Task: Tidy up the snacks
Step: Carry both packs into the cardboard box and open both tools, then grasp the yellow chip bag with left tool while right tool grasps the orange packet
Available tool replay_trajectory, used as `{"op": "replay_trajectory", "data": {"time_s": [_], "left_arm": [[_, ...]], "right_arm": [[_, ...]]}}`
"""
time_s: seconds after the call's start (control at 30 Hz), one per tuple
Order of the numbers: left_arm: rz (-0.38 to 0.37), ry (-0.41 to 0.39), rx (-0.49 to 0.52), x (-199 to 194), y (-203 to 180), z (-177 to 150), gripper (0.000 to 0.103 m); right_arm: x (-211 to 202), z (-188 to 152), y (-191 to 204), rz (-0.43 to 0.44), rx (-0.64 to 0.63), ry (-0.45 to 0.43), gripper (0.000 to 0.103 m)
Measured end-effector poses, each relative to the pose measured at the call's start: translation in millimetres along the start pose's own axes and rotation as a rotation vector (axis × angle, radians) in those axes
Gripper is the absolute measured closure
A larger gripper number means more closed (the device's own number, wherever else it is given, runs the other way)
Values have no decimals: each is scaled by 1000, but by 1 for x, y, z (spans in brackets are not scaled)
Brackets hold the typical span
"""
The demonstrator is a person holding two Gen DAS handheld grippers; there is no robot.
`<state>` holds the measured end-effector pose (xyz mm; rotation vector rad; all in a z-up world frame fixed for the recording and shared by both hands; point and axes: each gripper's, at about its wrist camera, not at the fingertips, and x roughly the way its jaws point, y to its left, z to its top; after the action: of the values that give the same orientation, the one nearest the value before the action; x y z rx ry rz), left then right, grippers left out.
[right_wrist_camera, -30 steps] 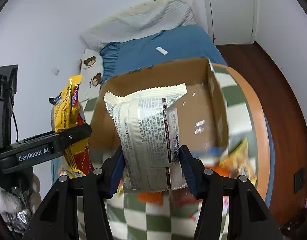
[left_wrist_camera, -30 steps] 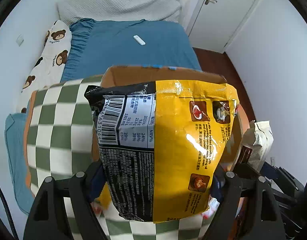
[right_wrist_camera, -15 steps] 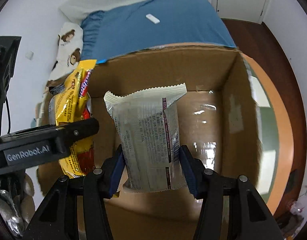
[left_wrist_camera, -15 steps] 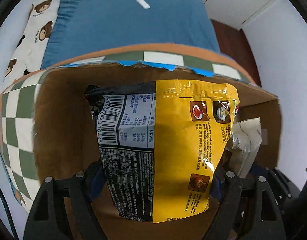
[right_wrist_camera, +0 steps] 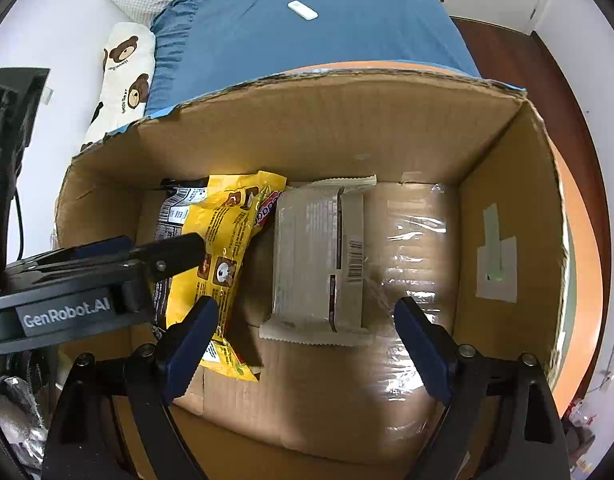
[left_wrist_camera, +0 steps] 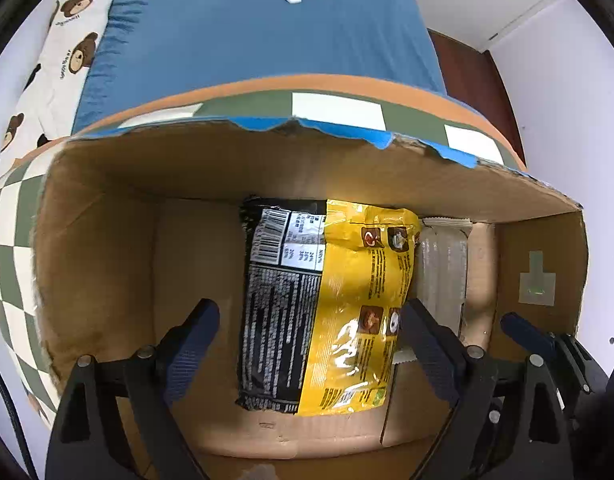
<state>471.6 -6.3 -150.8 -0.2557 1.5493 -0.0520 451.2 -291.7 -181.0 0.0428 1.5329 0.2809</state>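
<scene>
A brown cardboard box [left_wrist_camera: 107, 240] stands open; it also shows in the right wrist view [right_wrist_camera: 507, 200]. A yellow and black snack bag [left_wrist_camera: 331, 300] lies on the box floor, also seen in the right wrist view [right_wrist_camera: 223, 248]. A silver-white snack pack [right_wrist_camera: 319, 260] lies flat beside it on its right; its edge shows in the left wrist view [left_wrist_camera: 443, 272]. My left gripper [left_wrist_camera: 311, 328] is open above the yellow bag, holding nothing. My right gripper [right_wrist_camera: 303, 328] is open above the silver pack, holding nothing.
The box sits on a green-and-white checkered cloth with an orange edge [left_wrist_camera: 327, 110]. Behind it is a blue bed [right_wrist_camera: 307, 48] with a small white remote [right_wrist_camera: 303, 10] and a bear-print pillow [right_wrist_camera: 123, 68]. Wooden floor [right_wrist_camera: 519, 60] lies to the right.
Both grippers have opened and let go of their packs inside the box. The yellow bag and the silver pack now lie on the box floor.
</scene>
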Motion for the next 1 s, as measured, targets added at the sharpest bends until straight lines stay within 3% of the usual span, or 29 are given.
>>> {"op": "replay_trajectory", "data": {"time_s": [0.37, 0.47, 0.63, 0.87, 1.0], "left_arm": [[54, -208, 20, -74, 10, -59, 10], [73, -257, 33, -84, 22, -56, 10], [62, -325, 47, -110, 24, -86, 10], [73, -411, 84, -140, 27, -142, 10], [130, -412, 133, -135, 40, -184, 10]], "right_arm": [[-58, -39, 21, -71, 3, -108, 12], [-71, -48, 32, -85, 0, -141, 12], [-100, -73, 42, -93, 0, -215, 12], [-145, -124, 53, -24, 19, -320, 12], [-152, -166, 62, 43, 34, -366, 12]]}}
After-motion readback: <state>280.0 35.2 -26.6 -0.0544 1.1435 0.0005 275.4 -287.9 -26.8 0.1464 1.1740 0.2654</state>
